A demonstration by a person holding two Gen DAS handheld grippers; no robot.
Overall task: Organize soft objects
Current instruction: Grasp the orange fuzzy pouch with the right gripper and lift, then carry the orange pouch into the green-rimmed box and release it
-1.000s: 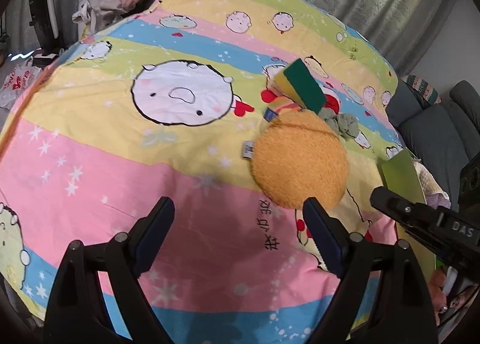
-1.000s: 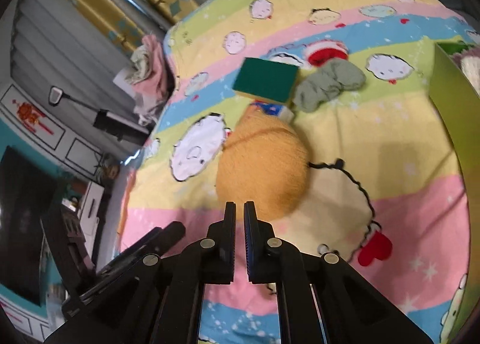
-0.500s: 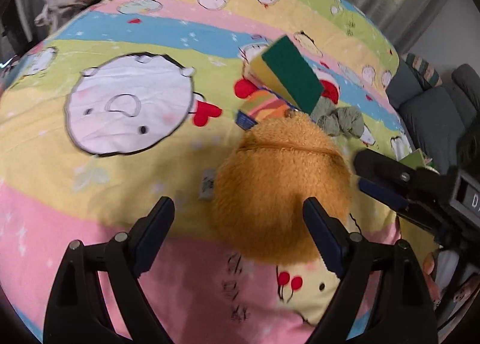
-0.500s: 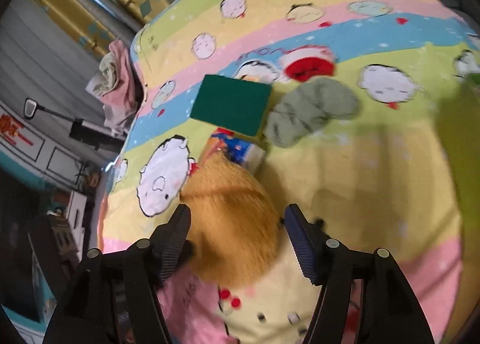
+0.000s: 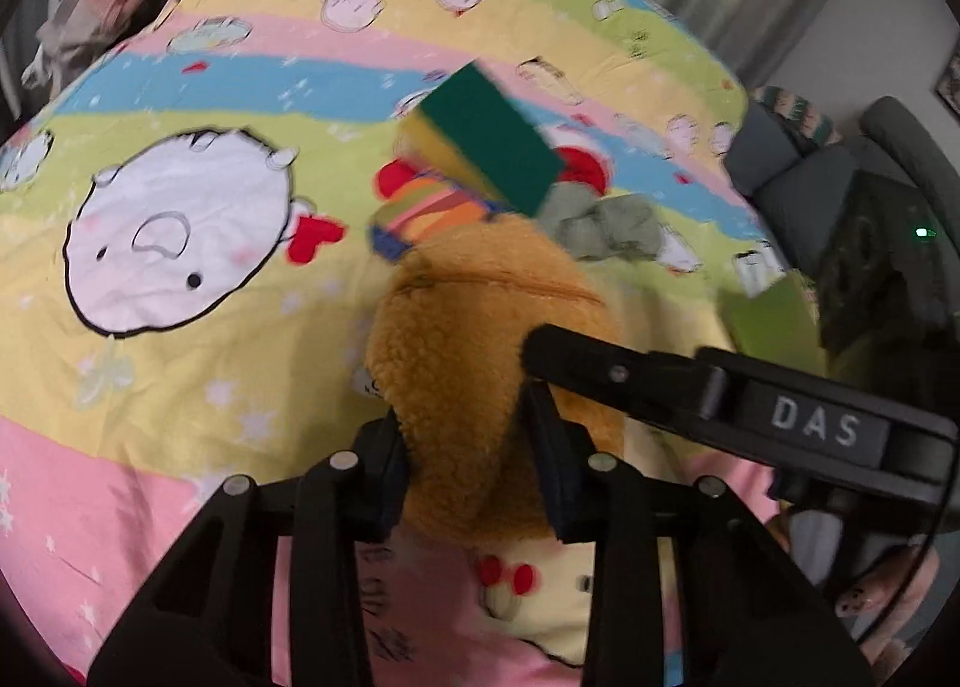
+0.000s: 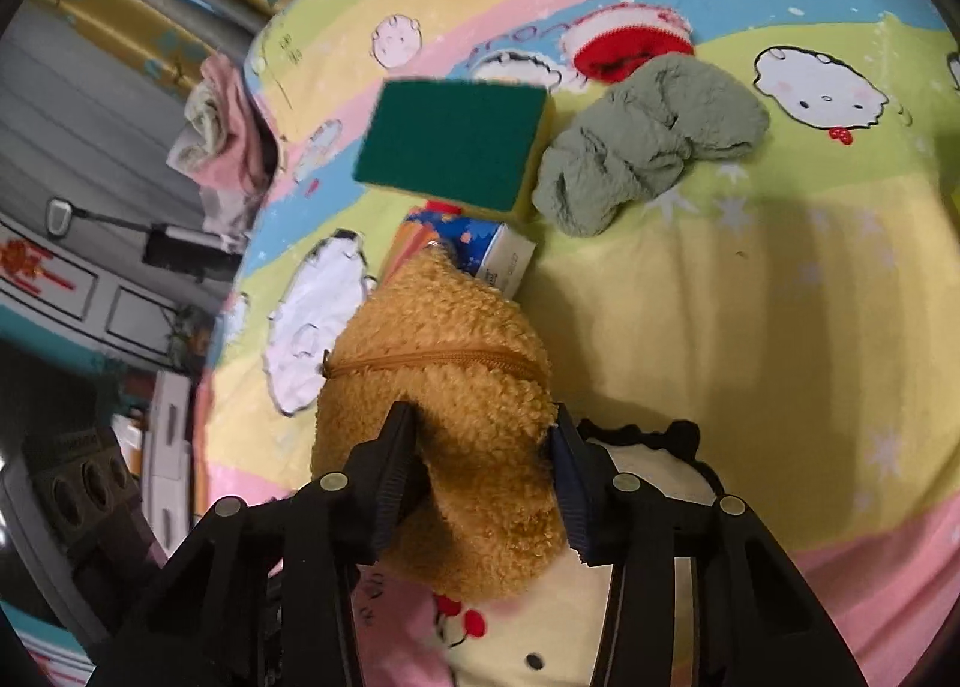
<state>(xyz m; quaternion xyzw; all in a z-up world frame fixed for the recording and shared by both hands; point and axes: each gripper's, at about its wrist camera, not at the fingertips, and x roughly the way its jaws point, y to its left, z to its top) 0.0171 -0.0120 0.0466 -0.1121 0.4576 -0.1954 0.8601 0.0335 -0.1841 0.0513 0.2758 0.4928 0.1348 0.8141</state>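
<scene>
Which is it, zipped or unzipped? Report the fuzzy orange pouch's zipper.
Zipped: on the fuzzy orange pouch the zipper runs as one closed line with no gap showing, and no contents visible.

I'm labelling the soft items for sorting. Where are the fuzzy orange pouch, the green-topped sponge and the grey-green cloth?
fuzzy orange pouch point(image 6: 456, 417): right wrist view, on its fleece just below the zipper.
green-topped sponge point(image 6: 450, 144): right wrist view, middle of its dark green face.
grey-green cloth point(image 6: 648, 141): right wrist view, centre of the crumpled bundle.

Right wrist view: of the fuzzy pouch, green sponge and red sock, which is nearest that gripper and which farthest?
1. Fuzzy pouch, between the right gripper fingers as the jaws close.
2. Green sponge, beyond the pouch.
3. Red sock, behind and right of the sponge.
</scene>
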